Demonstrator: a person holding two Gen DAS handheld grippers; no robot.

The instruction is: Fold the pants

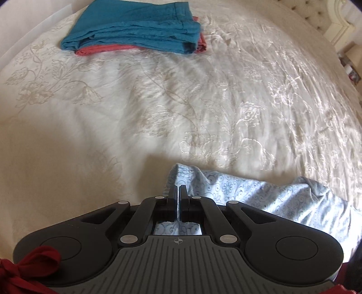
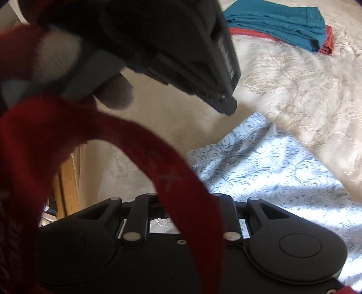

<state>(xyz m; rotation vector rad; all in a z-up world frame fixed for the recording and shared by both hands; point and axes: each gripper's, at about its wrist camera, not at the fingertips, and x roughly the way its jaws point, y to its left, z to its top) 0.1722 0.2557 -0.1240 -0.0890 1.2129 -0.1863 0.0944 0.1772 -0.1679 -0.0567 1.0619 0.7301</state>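
Observation:
The pale blue patterned pants (image 1: 260,196) lie on the cream bedspread (image 1: 181,101), partly under my left gripper (image 1: 177,192). Its fingers are shut, and the cloth's edge shows just behind them. From the right wrist view the left gripper (image 2: 228,108) hangs above the bed. A strip of bedspread shows between its tip and the nearest corner of the pants (image 2: 271,171). My right gripper (image 2: 183,192) stands over the near part of the pants. Its linkage arms are spread, so the jaws are open. A red strap (image 2: 176,171) crosses in front and hides the fingertips.
A folded teal garment (image 1: 135,29) rests on a folded coral one (image 1: 101,48) at the far side of the bed. A gloved hand (image 2: 117,97) holds the left gripper. A wooden piece of furniture (image 2: 65,181) stands beside the bed, and a tufted headboard (image 1: 339,20) is at the far right.

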